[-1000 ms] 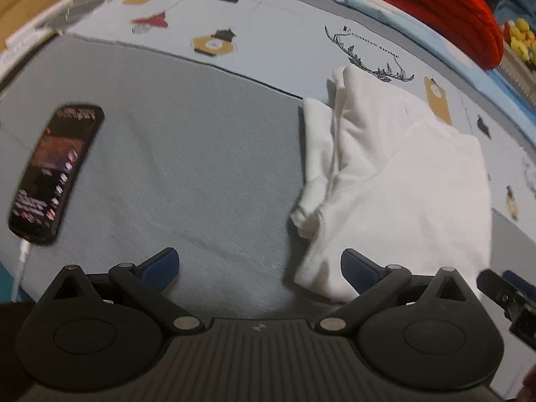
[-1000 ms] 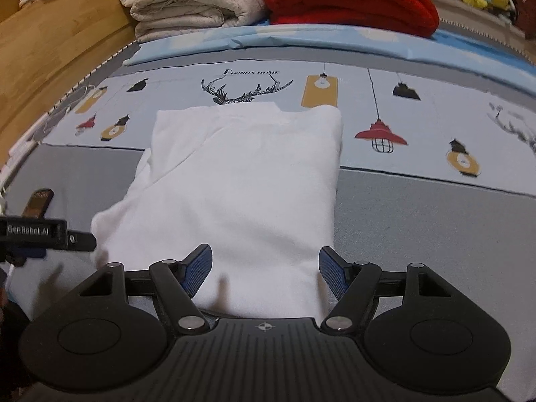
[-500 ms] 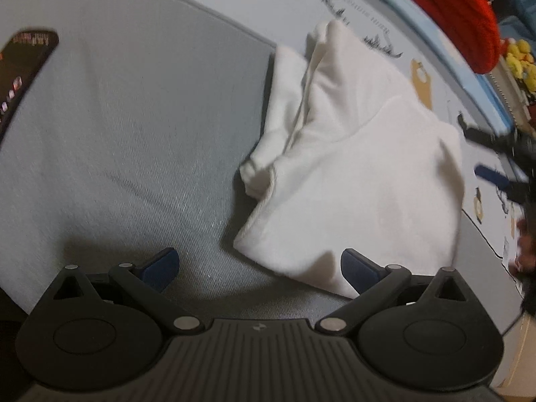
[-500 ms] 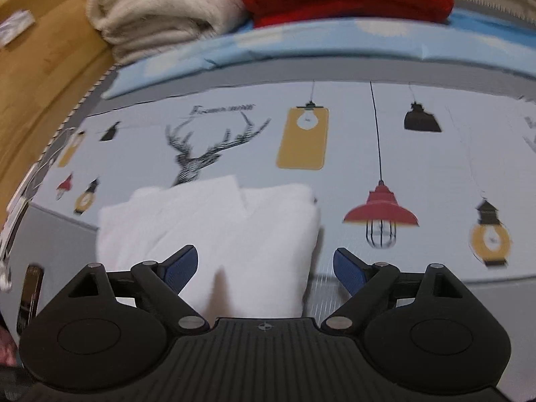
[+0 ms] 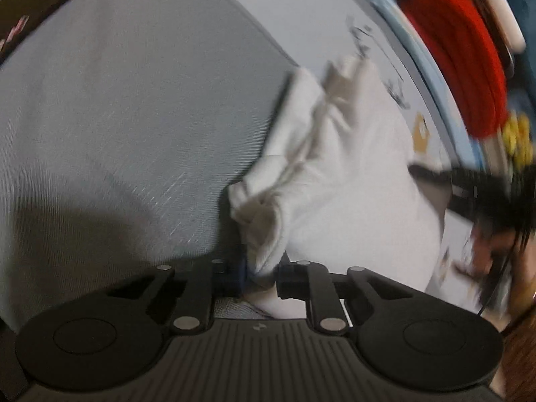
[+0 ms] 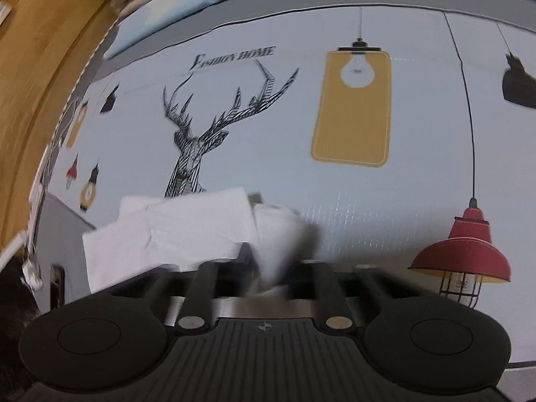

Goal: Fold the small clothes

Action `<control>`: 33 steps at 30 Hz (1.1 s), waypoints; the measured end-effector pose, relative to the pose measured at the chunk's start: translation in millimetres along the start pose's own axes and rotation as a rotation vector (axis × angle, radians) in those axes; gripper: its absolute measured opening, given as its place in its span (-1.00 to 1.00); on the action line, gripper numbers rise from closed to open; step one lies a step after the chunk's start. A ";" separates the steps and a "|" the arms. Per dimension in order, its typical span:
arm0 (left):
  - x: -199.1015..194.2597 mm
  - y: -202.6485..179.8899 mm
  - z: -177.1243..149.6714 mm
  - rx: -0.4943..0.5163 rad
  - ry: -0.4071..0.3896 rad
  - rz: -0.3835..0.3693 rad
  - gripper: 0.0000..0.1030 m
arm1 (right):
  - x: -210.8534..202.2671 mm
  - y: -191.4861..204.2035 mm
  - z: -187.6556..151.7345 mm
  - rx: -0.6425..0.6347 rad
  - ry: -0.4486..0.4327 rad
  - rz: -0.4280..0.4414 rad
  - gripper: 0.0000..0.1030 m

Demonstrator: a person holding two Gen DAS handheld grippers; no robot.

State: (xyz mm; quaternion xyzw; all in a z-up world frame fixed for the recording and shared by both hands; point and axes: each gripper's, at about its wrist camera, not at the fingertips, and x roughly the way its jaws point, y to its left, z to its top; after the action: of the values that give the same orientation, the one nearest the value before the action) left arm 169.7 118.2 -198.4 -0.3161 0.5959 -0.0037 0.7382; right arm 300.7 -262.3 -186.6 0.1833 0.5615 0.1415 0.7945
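Since half a second ago both of my grippers have gone from spread jaws to pinching cloth. My left gripper (image 5: 259, 276) has its jaws pressed on the near corner of the folded white garment (image 5: 338, 181), where the bunched hem sticks out. My right gripper (image 6: 271, 276) has its jaws pinching the opposite edge of the same garment (image 6: 187, 231), though blur hides the exact contact. The garment lies on the bed sheet (image 6: 385, 201), across the line between its grey band and its printed panel, just below the deer print (image 6: 207, 127). A phone (image 5: 30, 33) lies well apart on the grey band. A red blanket (image 5: 462, 57) sits beyond the sheet.
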 end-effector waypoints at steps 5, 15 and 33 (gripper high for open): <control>5.8 -32.6 38.2 0.157 -0.044 0.080 -0.74 | -31.9 -24.2 -16.5 0.026 -0.163 -0.025 -0.85; 124.0 -265.1 159.2 0.838 -0.076 0.210 -0.75 | -71.8 -118.7 -156.0 0.610 -0.593 0.060 -0.87; 86.0 -244.1 173.6 0.812 -0.345 0.381 0.75 | -66.9 -117.5 -152.0 0.573 -0.624 0.014 -0.88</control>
State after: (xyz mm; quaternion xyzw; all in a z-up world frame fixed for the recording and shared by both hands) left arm 438.4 -29.8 -143.2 0.1165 0.4625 -0.0481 0.8776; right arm 137.4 -375.9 -229.2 0.4347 0.3094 -0.0770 0.8422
